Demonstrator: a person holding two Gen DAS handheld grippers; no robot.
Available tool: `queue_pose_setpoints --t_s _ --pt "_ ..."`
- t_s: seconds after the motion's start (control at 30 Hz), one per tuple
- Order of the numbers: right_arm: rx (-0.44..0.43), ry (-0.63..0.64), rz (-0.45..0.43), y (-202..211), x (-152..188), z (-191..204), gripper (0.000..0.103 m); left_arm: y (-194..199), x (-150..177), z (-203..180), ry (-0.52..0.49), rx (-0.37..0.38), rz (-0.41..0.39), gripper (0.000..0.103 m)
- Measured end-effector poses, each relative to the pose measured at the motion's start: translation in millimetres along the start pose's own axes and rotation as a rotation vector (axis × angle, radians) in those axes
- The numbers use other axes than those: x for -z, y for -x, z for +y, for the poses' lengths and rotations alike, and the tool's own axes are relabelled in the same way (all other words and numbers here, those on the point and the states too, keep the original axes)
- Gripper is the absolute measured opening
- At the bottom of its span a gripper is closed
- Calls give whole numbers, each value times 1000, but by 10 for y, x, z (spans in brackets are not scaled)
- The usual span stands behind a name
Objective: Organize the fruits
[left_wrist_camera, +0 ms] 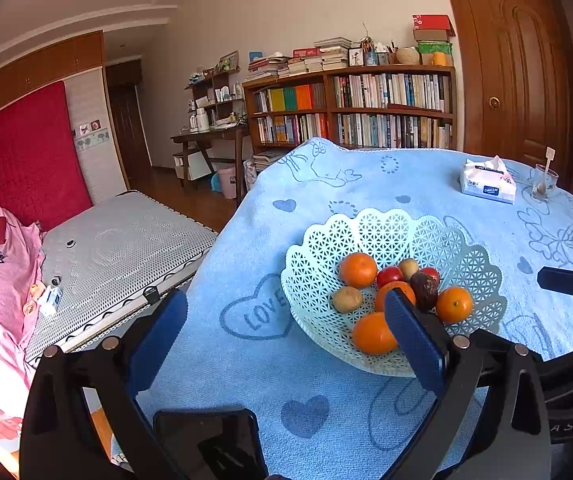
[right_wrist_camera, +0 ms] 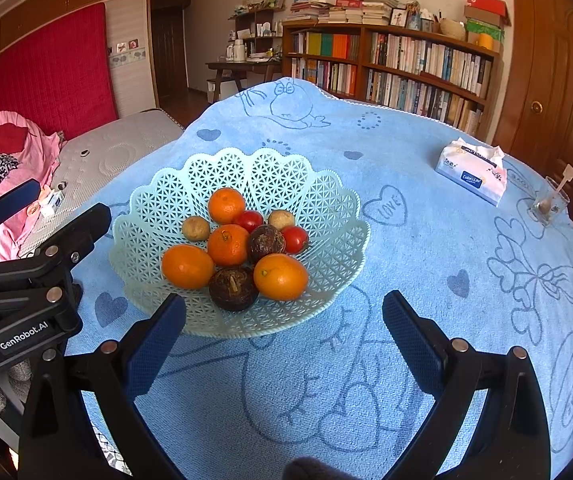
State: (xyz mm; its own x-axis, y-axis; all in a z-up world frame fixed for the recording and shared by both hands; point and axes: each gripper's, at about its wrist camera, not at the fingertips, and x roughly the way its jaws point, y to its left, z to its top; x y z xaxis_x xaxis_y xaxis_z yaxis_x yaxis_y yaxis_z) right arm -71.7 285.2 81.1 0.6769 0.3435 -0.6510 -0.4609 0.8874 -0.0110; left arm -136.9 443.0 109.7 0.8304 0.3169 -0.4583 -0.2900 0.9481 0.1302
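Here oranges (right_wrist_camera: 226, 246), tomatoes and brown fruit fill the lattice basket (right_wrist_camera: 326, 216) (both claws (right_wrist_camera: 284, 316) gape empty).

- "LOVE" is printed inside a heart outline on the blue cloth (left_wrist_camera: 246, 240), just left of the basket (left_wrist_camera: 326, 240) in the left wrist view.
- A second "LOVE" heart (right_wrist_camera: 387, 205) lies just right of the basket in the right wrist view.
- "GenRobot.AI" stands on the left claw (right_wrist_camera: 24, 334) body, left of the basket.
- The tissue pack (right_wrist_camera: 471, 171), far right of the basket, carries a blue label; its wording is too small to read reliably.
- Book spines: unreadable.
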Motion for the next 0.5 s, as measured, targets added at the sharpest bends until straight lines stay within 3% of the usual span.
queue_pose_setpoints --t_s 0.5 --pt "-12 -6 10 -26 25 -1 98 -4 21 -1 -3 1 3 100"
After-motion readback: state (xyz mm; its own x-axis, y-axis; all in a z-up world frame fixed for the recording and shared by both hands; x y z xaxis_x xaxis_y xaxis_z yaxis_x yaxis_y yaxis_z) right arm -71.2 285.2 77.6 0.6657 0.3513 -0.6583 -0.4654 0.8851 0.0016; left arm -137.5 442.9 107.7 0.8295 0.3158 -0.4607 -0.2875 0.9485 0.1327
